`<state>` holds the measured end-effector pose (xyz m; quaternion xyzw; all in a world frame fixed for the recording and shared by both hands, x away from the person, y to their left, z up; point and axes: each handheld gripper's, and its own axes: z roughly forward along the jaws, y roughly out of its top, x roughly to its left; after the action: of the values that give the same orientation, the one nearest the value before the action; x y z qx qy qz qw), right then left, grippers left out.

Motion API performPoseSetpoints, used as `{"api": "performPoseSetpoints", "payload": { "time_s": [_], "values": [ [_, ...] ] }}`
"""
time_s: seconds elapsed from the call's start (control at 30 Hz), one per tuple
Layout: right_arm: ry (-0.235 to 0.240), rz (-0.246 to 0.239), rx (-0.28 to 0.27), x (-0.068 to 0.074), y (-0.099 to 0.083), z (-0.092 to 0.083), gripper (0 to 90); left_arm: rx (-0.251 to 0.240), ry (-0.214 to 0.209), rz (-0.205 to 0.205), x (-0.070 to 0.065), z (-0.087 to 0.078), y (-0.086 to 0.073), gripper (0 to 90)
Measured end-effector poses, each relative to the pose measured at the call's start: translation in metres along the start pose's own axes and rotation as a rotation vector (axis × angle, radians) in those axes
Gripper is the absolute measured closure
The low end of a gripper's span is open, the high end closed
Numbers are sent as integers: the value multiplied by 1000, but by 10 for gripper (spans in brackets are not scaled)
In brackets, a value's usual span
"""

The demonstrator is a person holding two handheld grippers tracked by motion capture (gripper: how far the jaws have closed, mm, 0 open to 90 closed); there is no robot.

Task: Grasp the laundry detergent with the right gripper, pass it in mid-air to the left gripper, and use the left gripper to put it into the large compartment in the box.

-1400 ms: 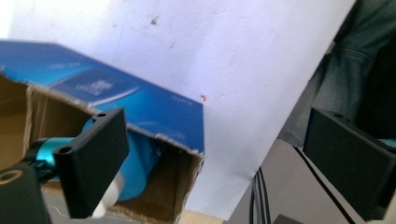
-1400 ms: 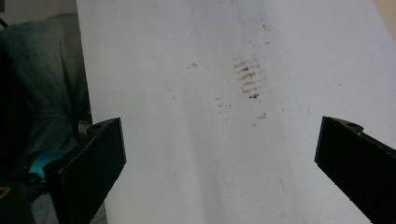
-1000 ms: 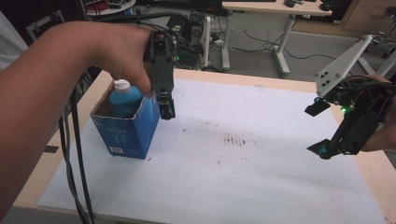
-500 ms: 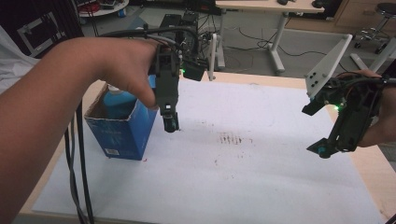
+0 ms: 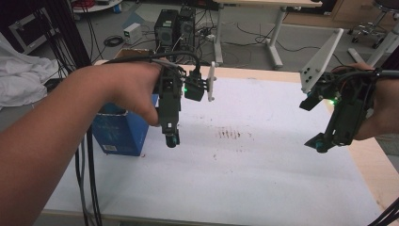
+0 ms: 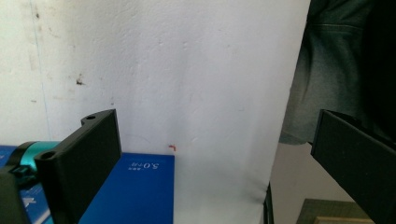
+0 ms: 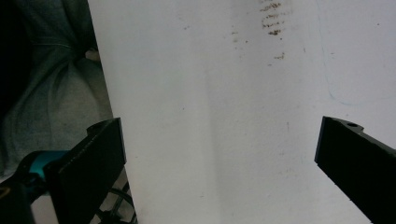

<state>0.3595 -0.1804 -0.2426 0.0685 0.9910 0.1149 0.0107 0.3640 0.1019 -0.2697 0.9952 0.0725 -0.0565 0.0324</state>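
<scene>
White sheet (image 5: 244,174) covers most of the bench (image 5: 383,165), with a strip of bare wood along its right edge and far edge. Left hand-held gripper (image 5: 171,140) hangs over the sheet, tips pointing down, just to the right of a blue box (image 5: 120,134) that stands near the sheet's left edge. From the left gripper view its two black jaws stand wide apart with nothing between them but white sheet (image 6: 187,84), and the blue box (image 6: 135,191) shows at the bottom, beside the left jaw. Over on the right, the right hand-held gripper (image 5: 322,142) hovers above the sheet close to its right edge, tilted inward, a white three-cornered plate sticking up behind it. Its own view shows the jaws spread wide and empty, open sheet (image 7: 219,116) between them, the sheet's near edge running down by the left jaw. A patch of brown smudges (image 5: 231,133) marks the middle of the sheet, between the two grippers. Plenty of open white surface from those smudges down to the near edge, free of objects. Black cables (image 5: 89,183) trail down at the near left corner
</scene>
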Motion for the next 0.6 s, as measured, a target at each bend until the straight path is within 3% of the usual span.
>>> {"api": "performPoseSetpoints", "payload": {
  "time_s": [0.37,0.6],
  "values": [
    [21,-26,1,4,5,11,9,-12,13,13,0,11,0,16],
    [20,-21,-4,3,4,12,9,-19,7,17,0,10,0,16]
  ]
}}
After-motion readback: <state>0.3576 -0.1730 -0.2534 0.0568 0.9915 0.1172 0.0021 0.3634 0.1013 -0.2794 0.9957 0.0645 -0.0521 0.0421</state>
